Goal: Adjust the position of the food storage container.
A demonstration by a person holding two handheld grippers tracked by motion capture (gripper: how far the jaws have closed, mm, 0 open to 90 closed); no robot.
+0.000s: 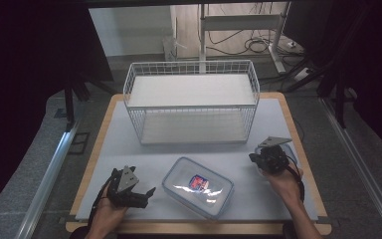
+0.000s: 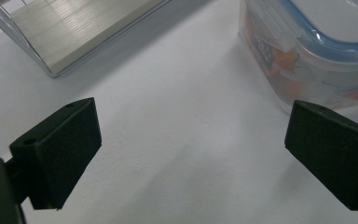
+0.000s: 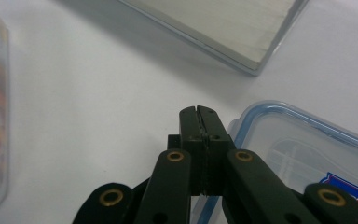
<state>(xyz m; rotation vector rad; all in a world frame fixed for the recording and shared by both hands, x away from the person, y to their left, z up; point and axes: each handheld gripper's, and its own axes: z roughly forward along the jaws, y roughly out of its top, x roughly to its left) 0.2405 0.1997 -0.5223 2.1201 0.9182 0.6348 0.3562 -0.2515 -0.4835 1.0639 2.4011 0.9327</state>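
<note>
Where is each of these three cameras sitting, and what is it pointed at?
High view: above the table's near edge, looking forward and down at the white wire basket and large clear blue-rimmed lidded box; both forearms, left tongs and right tongs show.
Left gripper view: rides the left tongs, open, facing the box.
Right gripper view: rides the right tongs, shut, above a smaller clear blue-rimmed box.
All three views share the basket.

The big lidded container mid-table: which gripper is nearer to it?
Left. The left gripper sits just off the container's left end, open; the right gripper is farther off, beyond its right end, shut.
</note>
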